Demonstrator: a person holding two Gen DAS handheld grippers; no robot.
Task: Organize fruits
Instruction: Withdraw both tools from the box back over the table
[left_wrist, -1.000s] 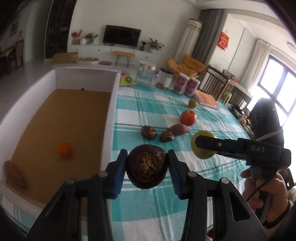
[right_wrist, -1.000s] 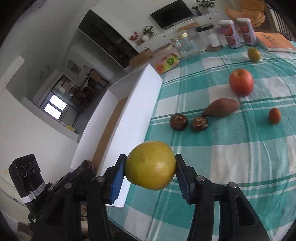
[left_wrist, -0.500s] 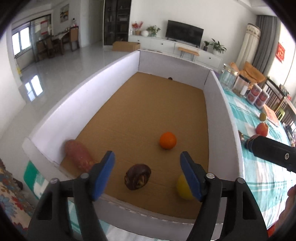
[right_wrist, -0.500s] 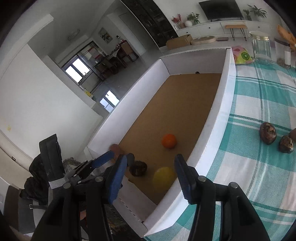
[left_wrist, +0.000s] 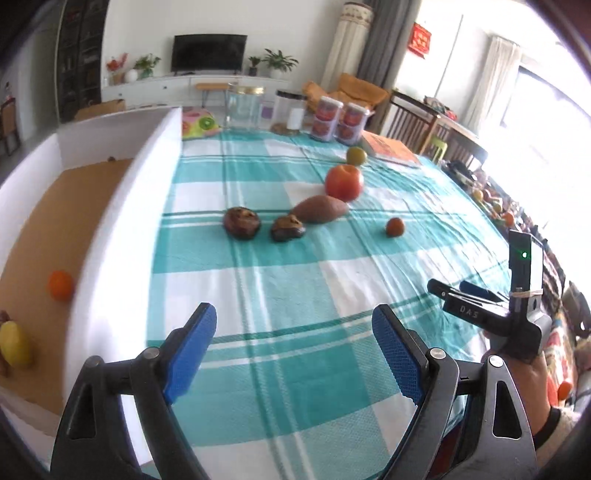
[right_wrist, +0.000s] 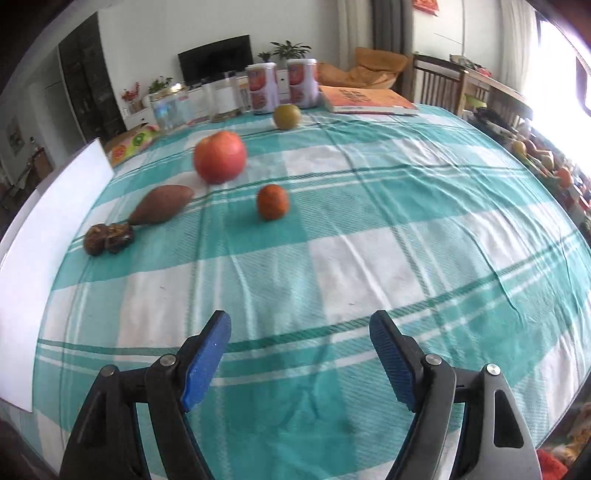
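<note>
My left gripper (left_wrist: 293, 334) is open and empty above the near part of the checked tablecloth. My right gripper (right_wrist: 299, 341) is open and empty too; it also shows in the left wrist view (left_wrist: 463, 291) at the right. On the cloth lie a red apple (left_wrist: 344, 181), a brown sweet potato (left_wrist: 319, 209), two dark wrinkled fruits (left_wrist: 242, 222) (left_wrist: 288, 228), a small orange fruit (left_wrist: 395, 226) and a green-yellow fruit (left_wrist: 356, 155). The white box (left_wrist: 122, 206) at the left holds an orange (left_wrist: 61, 285) and a yellow fruit (left_wrist: 14, 343).
Glass jars (left_wrist: 243, 107), two red-labelled cans (left_wrist: 338, 120) and an orange book (left_wrist: 391, 147) stand along the table's far edge. A fruit-print packet (left_wrist: 197, 125) lies beside the box. Chairs stand beyond the table at the right.
Both grippers let go of their fruits inside the box, the dark fruit and the yellow one, and have swung back right over the tablecloth, open and empty.
</note>
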